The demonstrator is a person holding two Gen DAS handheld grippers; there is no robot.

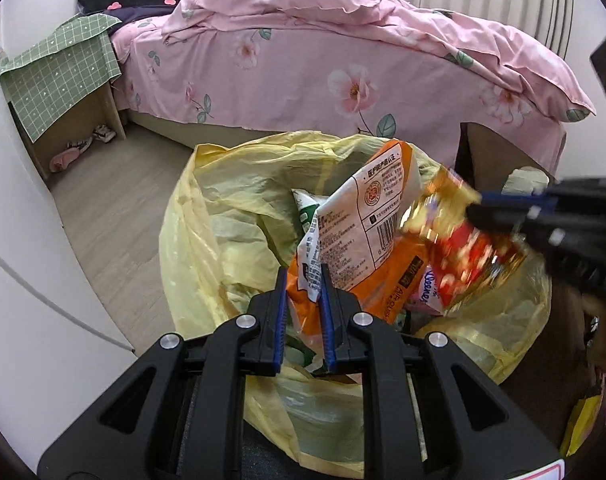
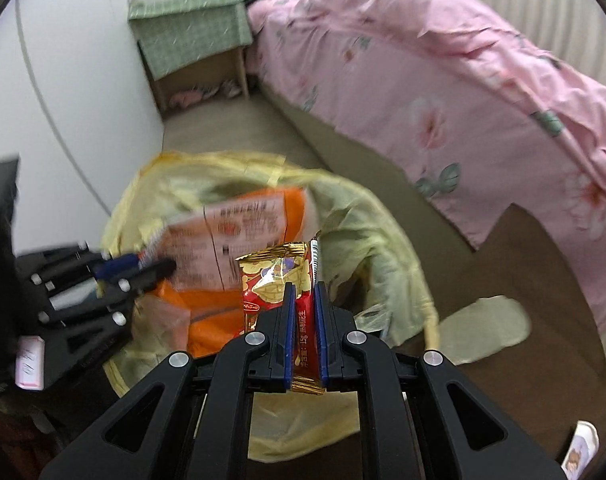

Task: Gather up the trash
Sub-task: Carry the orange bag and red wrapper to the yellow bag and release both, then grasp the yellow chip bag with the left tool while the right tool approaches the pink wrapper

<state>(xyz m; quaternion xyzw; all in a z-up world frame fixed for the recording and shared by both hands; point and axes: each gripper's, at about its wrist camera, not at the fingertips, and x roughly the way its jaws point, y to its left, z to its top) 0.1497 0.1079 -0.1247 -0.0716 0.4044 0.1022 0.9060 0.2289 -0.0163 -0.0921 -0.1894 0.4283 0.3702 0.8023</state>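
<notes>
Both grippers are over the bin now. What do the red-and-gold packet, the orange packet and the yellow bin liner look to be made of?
Red-and-gold packet: probably metallised foil film; glossy, with mirror-like gold glints and sharp creases.
Orange packet: likely printed plastic film, smooth with a soft sheen; it bends and crumples where it is gripped.
Yellow bin liner: thin plastic film, translucent and finely wrinkled, draped loosely around the opening.

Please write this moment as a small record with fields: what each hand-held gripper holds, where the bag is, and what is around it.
left hand-held gripper: shut on the orange package, held over the bag
right hand-held gripper: shut on the red and gold wrapper, above the bag
yellow trash bag: open, on the floor beside the bed
bag contents: some packaging already inside, partly hidden
bed: pink floral cover
nightstand: under a green checked cloth
</notes>
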